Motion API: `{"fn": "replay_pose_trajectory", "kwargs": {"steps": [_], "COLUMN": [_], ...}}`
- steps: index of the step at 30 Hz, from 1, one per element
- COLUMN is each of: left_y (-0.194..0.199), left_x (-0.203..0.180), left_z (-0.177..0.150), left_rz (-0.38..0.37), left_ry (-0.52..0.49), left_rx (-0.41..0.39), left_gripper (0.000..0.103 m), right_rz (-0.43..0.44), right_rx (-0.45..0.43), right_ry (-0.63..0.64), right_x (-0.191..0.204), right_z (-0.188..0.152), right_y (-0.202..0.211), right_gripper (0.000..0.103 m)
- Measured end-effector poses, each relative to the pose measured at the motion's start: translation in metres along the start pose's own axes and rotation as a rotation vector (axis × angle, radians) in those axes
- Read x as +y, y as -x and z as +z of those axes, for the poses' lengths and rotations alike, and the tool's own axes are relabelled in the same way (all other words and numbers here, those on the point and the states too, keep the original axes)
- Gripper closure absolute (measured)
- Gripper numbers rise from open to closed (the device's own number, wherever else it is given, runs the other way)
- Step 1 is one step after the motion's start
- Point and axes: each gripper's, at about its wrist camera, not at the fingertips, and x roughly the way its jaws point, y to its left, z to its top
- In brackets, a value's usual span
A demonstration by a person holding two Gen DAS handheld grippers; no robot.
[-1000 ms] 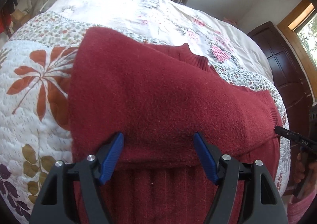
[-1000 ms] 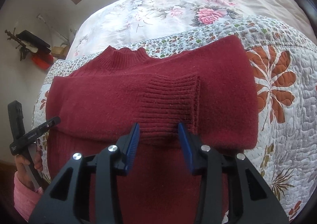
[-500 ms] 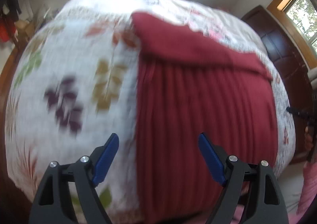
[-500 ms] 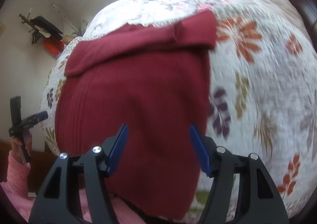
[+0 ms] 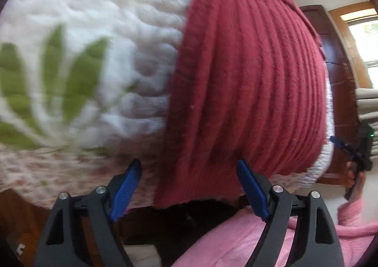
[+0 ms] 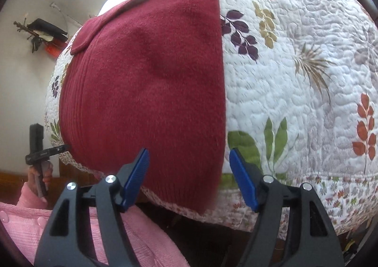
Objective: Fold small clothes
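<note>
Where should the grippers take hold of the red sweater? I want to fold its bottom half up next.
Probably the ribbed hem of the red sweater, which hangs over the near edge of the quilt. Coming from the near side, the left gripper and right gripper, both open, could each pinch one loose hem corner.

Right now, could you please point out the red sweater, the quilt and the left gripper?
red sweater (image 6: pixel 151 92): right wrist view, middle of its body.
quilt (image 6: pixel 295 92): right wrist view, bare white part.
left gripper (image 5: pixel 189 189): left wrist view, between fingertips.

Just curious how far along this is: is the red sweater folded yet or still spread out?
Partly folded: the red sweater has a sleeve laid across its top, but its body lies full length on the quilt.
</note>
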Motion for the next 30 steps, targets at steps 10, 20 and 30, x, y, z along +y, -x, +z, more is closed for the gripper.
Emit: {"fn": "replay_pose_trajectory", "kwargs": {"steps": [10, 20, 30], "left_y": [-0.017, 0.003, 0.035], "left_x": [0.008, -0.025, -0.038], "left_z": [0.002, 0.0, -0.013], "left_rz": [-0.107, -0.028, -0.089], "left_ry": [0.003, -0.084, -0.082], "left_rx": [0.042, -0.008, -0.056], "left_gripper": [0.061, 0.089, 0.091], "right_rz": [0.033, 0.166, 0.288], "right_rx": [-0.042, 0.107, 0.171], "right_ry": [-0.097, -0.128, -0.165], "right_x": [-0.023, -0.041, -0.043], "right_z": [-0.036, -0.049, -0.048], "right_y": [0.002, -0.044, -0.067], "right_gripper": [0.029, 0.029, 0.093]}}
